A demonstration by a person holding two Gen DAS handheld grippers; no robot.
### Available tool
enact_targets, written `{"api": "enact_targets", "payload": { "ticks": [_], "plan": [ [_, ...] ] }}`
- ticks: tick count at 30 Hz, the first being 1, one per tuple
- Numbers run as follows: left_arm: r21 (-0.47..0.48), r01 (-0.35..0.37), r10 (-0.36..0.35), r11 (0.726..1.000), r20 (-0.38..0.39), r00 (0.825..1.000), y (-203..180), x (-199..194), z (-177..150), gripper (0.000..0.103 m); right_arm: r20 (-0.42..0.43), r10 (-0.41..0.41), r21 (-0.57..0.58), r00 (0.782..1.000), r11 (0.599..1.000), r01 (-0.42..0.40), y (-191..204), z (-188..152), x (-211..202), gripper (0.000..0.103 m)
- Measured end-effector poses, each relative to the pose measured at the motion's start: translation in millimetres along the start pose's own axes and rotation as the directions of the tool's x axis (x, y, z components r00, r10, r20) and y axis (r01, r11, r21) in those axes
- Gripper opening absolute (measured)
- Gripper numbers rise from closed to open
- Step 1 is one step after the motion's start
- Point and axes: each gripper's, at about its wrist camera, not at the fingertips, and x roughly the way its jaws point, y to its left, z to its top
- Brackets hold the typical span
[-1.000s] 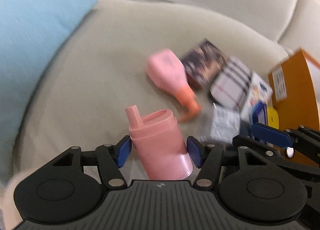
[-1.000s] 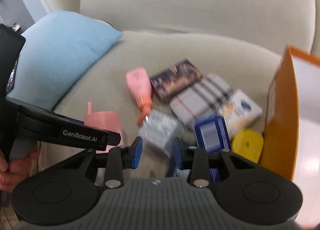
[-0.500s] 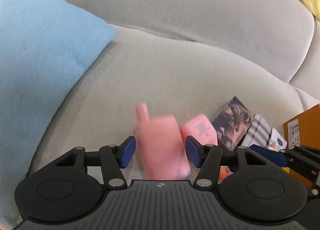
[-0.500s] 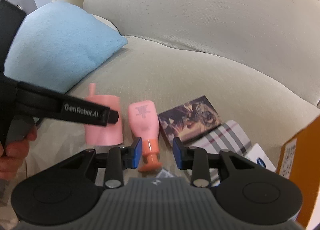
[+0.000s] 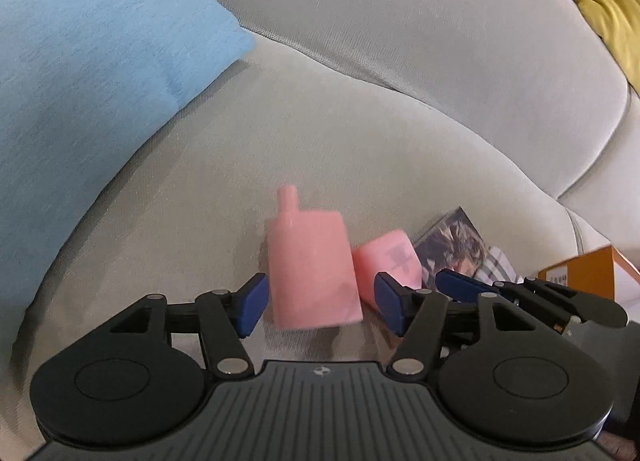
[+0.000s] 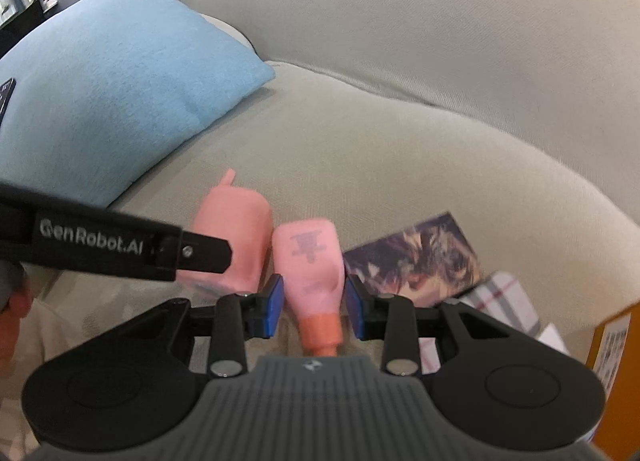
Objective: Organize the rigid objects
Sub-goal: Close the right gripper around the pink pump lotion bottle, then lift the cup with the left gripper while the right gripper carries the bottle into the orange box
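A pink cup (image 5: 312, 269) with a spout lies on the beige sofa seat (image 5: 360, 149), between the jaws of my left gripper (image 5: 320, 303). Those jaws are opening, and a gap shows on each side of the cup. Right beside the cup lies a pink bottle (image 6: 312, 261) with an orange cap, its cap end pointing at me. My right gripper (image 6: 314, 309) straddles the bottle with its blue pads (image 6: 275, 305) close beside it, not visibly pressing. The right wrist view shows the cup (image 6: 232, 233) partly behind a finger of my left gripper (image 6: 120, 245).
A blue cushion (image 6: 120, 81) lies left of the cup. A dark picture card (image 6: 420, 257), a checked item (image 6: 504, 301) and an orange box (image 6: 612, 337) sit to the right. The sofa backrest (image 5: 400, 21) rises behind, with yellow cloth (image 5: 608, 1) at its far right.
My left gripper carried the pink cup across the seat and set it down beside the pink bottle; its pads now stand off it. My right gripper moved from over the boxes to the bottle.
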Motion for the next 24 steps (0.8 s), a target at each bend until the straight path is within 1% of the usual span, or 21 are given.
{"api": "enact_targets", "payload": {
  "ticks": [2, 3, 5, 7, 9, 11, 12, 13, 14, 15, 17, 19, 22, 24],
  "plan": [
    [0.007, -0.055, 0.056, 0.998, -0.04, 0.998, -3.2, 7.0, 6.7, 0.071, -0.001, 0.001, -0.017, 1.0, 1.0, -0.001, 2.7, 6.7, 2.0, 0.036],
    [0.013, -0.071, 0.072, 0.997, -0.061, 0.996, -4.7, 9.4, 7.9, 0.071, -0.003, 0.006, -0.024, 1.0, 1.0, -0.006, 3.7, 10.0, 3.3, 0.036],
    [0.017, -0.063, 0.064, 0.998, -0.099, 0.993, -5.8, 11.3, 5.4, 0.072, -0.013, 0.012, -0.042, 1.0, 0.999, -0.012, 6.2, 14.6, 6.6, 0.036],
    [-0.005, -0.067, 0.066, 0.998, -0.103, 0.992, -3.3, 11.6, 2.3, 0.075, -0.021, 0.01, -0.064, 1.0, 0.998, -0.011, 9.4, 15.4, 10.4, 0.041],
    [-0.047, -0.049, 0.043, 0.998, -0.117, 0.992, 2.2, 18.5, -0.4, 0.08, -0.008, -0.005, -0.104, 1.0, 0.995, 0.004, 14.3, 12.4, 12.8, 0.043],
    [-0.083, -0.031, 0.022, 0.996, -0.114, 0.993, 5.8, 22.6, -1.3, 0.082, -0.004, -0.018, -0.13, 1.0, 0.991, 0.018, 17.9, 10.7, 15.9, 0.045],
    [-0.085, -0.029, 0.02, 0.996, -0.111, 0.994, 6.2, 23.5, -0.7, 0.082, -0.004, -0.02, -0.135, 1.0, 0.991, 0.019, 18.1, 10.8, 17.3, 0.044],
    [-0.081, -0.025, 0.016, 0.996, -0.111, 0.994, 5.8, 23.6, -0.5, 0.077, 0.0, -0.02, -0.139, 1.0, 0.99, 0.019, 17.8, 10.5, 17.8, 0.044],
    [-0.072, -0.02, 0.012, 0.997, -0.111, 0.994, 3.6, 22.5, -0.8, 0.07, 0.002, -0.018, -0.142, 1.0, 0.99, 0.019, 18.1, 10.4, 18.5, 0.044],
    [-0.053, -0.015, 0.009, 0.998, -0.113, 0.994, 1.8, 20.3, -1.0, 0.068, 0.003, -0.02, -0.147, 1.0, 0.989, 0.02, 18.6, 10.0, 18.2, 0.044],
    [-0.033, -0.014, 0.01, 0.999, -0.106, 0.994, 1.4, 14.4, -2.4, 0.058, 0.003, -0.027, -0.152, 1.0, 0.988, 0.027, 20.8, 10.6, 16.4, 0.044],
    [-0.009, -0.01, 0.009, 1.0, -0.096, 0.995, 5.1, 6.4, -3.9, 0.054, -0.007, -0.033, -0.139, 0.999, 0.99, 0.032, 21.1, 10.2, 12.2, 0.043],
    [0.03, -0.021, 0.024, 0.999, -0.096, 0.995, 9.8, -4.7, -10.1, 0.054, -0.023, -0.027, -0.113, 0.999, 0.993, 0.024, 20.9, 5.3, 5.8, 0.043],
    [0.033, -0.018, 0.021, 0.999, -0.105, 0.994, 12.1, -9.1, -15.7, 0.054, -0.02, -0.023, -0.094, 1.0, 0.995, 0.021, 23.8, 1.7, -0.4, 0.043]
  ]
}}
